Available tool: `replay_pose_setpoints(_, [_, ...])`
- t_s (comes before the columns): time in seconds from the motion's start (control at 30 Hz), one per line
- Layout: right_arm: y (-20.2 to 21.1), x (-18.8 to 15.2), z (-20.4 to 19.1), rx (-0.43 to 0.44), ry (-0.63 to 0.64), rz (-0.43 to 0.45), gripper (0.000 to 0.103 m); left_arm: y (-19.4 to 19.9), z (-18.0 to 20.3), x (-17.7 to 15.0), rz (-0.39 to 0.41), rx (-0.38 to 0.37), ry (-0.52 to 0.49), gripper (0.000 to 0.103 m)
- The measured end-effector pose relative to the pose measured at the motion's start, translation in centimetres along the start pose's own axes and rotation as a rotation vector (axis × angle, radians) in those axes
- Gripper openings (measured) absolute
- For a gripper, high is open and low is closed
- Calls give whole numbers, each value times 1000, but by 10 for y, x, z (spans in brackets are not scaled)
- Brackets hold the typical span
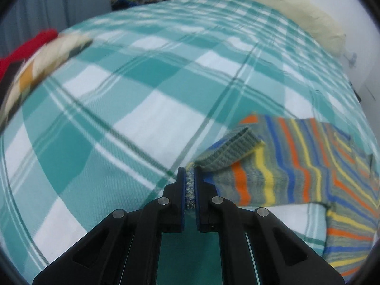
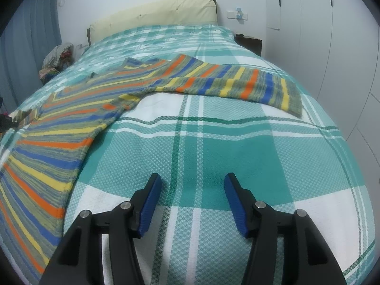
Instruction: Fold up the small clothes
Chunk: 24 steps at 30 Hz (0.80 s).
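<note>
A striped knit sweater (image 2: 71, 123) in grey, orange, blue and yellow lies spread on the checked bed cover, one sleeve (image 2: 237, 83) stretched out to the right. In the left wrist view my left gripper (image 1: 189, 178) is shut on the cuff of the other sleeve (image 1: 261, 180), held just above the cover; the ribbed cuff folds over beside the fingers. My right gripper (image 2: 192, 185) is open and empty, low over the cover to the right of the sweater's body, touching no cloth.
The teal and white checked cover (image 2: 213, 147) spans the bed. A cream headboard (image 2: 154, 11) stands at the far end, a dark nightstand (image 2: 249, 42) to its right. Other clothes (image 1: 35, 57) lie at the left edge, and a heap (image 2: 57, 57) sits beside the bed.
</note>
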State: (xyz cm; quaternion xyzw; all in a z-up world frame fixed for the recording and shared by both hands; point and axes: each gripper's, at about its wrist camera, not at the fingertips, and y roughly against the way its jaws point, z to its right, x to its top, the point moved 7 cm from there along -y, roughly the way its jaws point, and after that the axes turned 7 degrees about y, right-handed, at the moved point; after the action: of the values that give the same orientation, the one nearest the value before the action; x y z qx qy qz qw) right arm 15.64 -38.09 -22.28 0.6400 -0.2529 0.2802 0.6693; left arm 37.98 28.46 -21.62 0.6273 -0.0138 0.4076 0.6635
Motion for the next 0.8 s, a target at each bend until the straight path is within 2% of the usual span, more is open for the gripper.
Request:
replay_pose_setpoints(0.1, [0, 0, 0, -2, 3, 0, 55, -4, -7, -1, -13, -30, 54, 4])
replay_pose_setpoints(0.23, [0, 0, 0, -2, 3, 1, 55, -4, -4, 1, -30, -80, 36, 10])
replay_pose_setpoints(0.33, [-1, 0, 0, -2, 3, 1, 56, -2, -1, 5, -29, -109, 1, 23])
replay_pose_setpoints(0.5, [-2, 1, 0, -10, 10, 0, 56, -9, 13, 14, -21, -130, -43, 50])
replay_pose_setpoints(0.57, [-2, 2, -1, -16, 14, -1, 56, -9, 18, 17, -17, -157, -49, 58])
replay_pose_setpoints(0.63, [-2, 2, -1, -20, 17, -2, 56, -9, 20, 19, -4, -176, -43, 59])
replay_pose_setpoints(0.67, [-2, 2, -1, -21, 18, -2, 56, -12, 20, 20, -9, -177, -37, 57])
replay_pose_setpoints(0.73, [-3, 2, -1, -24, 21, -2, 56, -16, 17, 22, -20, -183, -13, 25])
replay_pose_setpoints(0.77, [-3, 2, 0, -25, 22, -2, 56, -19, 13, 23, -32, -193, 14, 3])
replay_pose_setpoints(0.8, [-3, 2, -1, -26, 23, -2, 56, -19, 8, 25, -36, -204, 52, 2])
